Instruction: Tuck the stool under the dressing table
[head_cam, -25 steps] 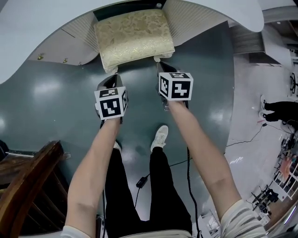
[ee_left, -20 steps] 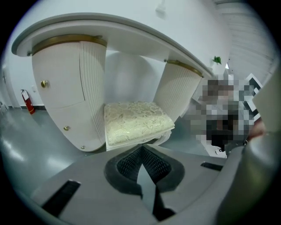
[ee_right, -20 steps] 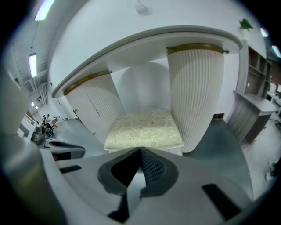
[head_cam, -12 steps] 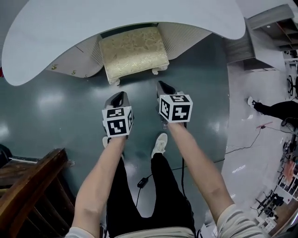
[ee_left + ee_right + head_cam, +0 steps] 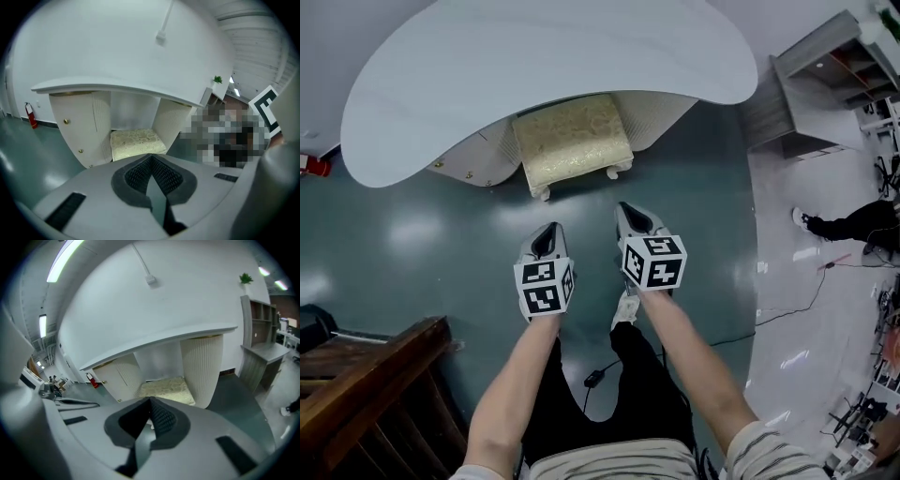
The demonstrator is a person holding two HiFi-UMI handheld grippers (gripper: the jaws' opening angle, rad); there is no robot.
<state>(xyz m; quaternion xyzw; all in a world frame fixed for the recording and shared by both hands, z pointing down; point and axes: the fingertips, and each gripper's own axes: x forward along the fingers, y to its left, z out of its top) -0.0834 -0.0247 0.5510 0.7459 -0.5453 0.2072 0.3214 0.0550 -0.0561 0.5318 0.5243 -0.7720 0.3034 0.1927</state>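
1. Head view, looking steeply down. A white, kidney-shaped dressing table [image 5: 553, 84] on a glossy dark teal floor [image 5: 412, 234]. In the knee gap under its front edge, a stool [image 5: 572, 141] with a pale gold patterned cushion. Back part beneath the top, front part and two pale front legs out on the floor. Nearer the camera, on bare forearms, the left gripper [image 5: 547, 234] and right gripper [image 5: 630, 214], side by side. Both pointing toward the stool, well apart from it, touching nothing. Below them, black trousers and a white shoe [image 5: 625, 305]. Dark wooden furniture [image 5: 366, 375] at bottom left, a grey shelf unit [image 5: 806, 84] at upper right.

2. Left gripper view. Jaws closed, dark ribbed pads meeting at the tip, nothing between them. Beyond the tip, the stool [image 5: 136, 143] set in the recess between two cream ribbed pedestals, under the overhanging dressing table [image 5: 117, 89]. A red fire extinguisher [image 5: 30, 116] by the wall at far left.

3. Right gripper view. Jaws likewise pressed together and empty. Past them, the stool [image 5: 166, 387] under the dressing table [image 5: 159, 341], just beside a ribbed pedestal [image 5: 204, 366]. The shelf unit [image 5: 260, 333] at right, with a small green plant [image 5: 245, 278] on top.
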